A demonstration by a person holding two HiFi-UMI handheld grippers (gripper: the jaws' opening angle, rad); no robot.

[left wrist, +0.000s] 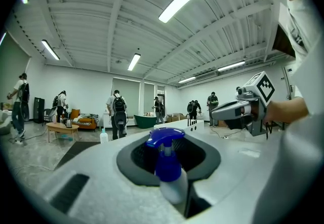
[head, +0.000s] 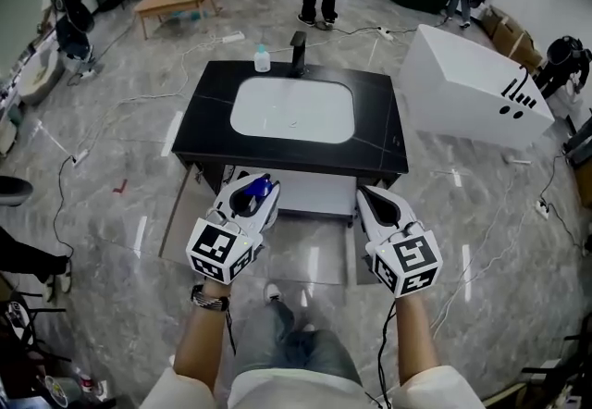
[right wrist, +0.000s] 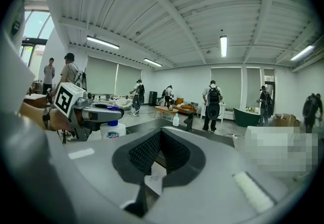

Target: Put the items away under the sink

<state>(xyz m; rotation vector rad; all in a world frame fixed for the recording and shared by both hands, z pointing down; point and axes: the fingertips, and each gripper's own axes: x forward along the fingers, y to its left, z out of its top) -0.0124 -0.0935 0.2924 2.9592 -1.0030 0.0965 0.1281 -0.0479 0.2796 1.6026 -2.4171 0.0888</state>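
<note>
1. Left gripper (left wrist: pixel 170 143) was clenched on a spray bottle (left wrist: pixel 167 166). Its jaws pinched the neck just under the blue trigger head, and the white body sat lower between them.
2. Right gripper (right wrist: pixel 158 153) had its jaws drawn together with nothing between them.
3. Both grippers hung side by side just in front of the black vanity (head: pixel 379 141). The left one was before its left half and the right one before its right half, and the two were not touching.
4. The held bottle sat at the vanity's front edge, over the pale compartment (head: pixel 310 199) that showed beneath the counter.
5. A white sink basin (head: pixel 292 110) filled the middle of the vanity top.
6. A black faucet (head: pixel 298 53) stood at the vanity's back edge, and a small pale bottle (head: pixel 262 58) stood just left of it.
7. A large white tub (head: pixel 467 88) stood on the floor to the right of the vanity, well apart from both grippers.
8. Several people stood farther off, beyond the vanity's back edge.
</note>
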